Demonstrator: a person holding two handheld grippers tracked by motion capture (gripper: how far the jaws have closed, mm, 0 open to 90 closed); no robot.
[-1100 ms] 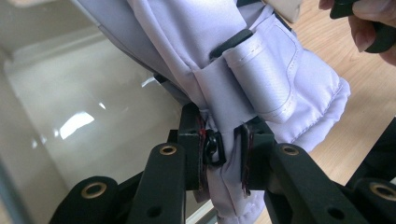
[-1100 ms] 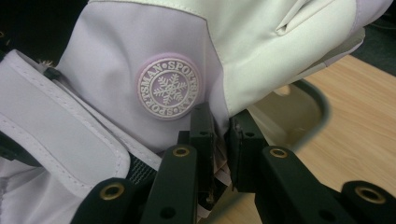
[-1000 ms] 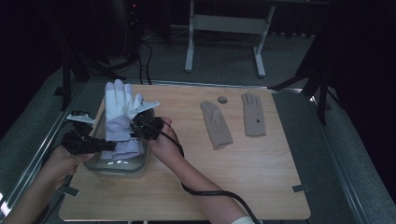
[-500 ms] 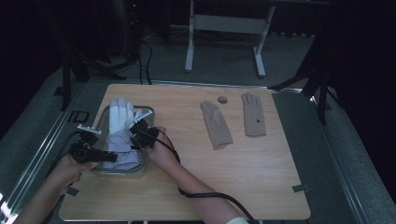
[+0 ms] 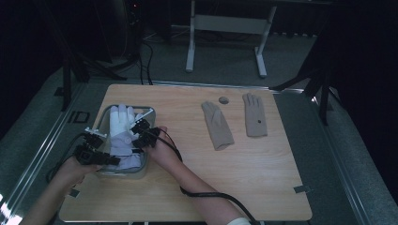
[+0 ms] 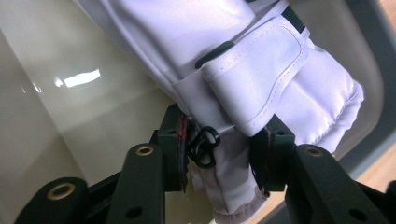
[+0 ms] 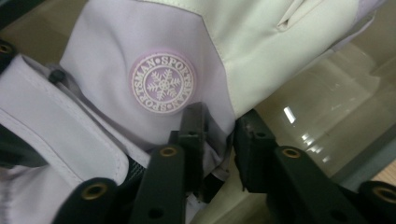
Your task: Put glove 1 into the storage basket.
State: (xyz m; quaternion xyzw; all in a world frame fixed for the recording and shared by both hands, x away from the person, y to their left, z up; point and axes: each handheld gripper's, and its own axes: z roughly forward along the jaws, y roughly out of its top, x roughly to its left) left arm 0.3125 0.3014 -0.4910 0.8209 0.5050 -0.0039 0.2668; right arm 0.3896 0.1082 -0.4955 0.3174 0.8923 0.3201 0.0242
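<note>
Two handheld black grippers sit low over a shallow clear-plastic tray with a grey rim (image 5: 151, 112) at the near left of the pale wooden table (image 5: 244, 178). In that tray lies a white padded ski glove with a wrist strap and a round snowflake badge (image 5: 123, 133), its fingers pointing toward the tray's far rim and its cuff toward the near rim.

The left gripper (image 5: 112, 161) reaches in at the tray's near left side. In the left gripper view its jaws have just been opening; they stand a little apart on either side of the glove's cuff (image 6: 233, 186), with a small black clip (image 6: 204, 147) between them, and I can't tell whether the pads still press on the cloth.

The right gripper (image 5: 139, 136) comes over the tray's right rim. Its jaws have likewise just been opening; in the right gripper view a fold of the glove's edge (image 7: 219, 140), just below the badge (image 7: 162, 84), lies between them, with a gap showing beside the right-hand jaw.

Well to the right of the tray, two flat beige knitted gloves (image 5: 217, 124) (image 5: 255, 115) lie side by side on the table, and a small grey round disc (image 5: 224, 99) rests between them, beyond their fingertips.
</note>
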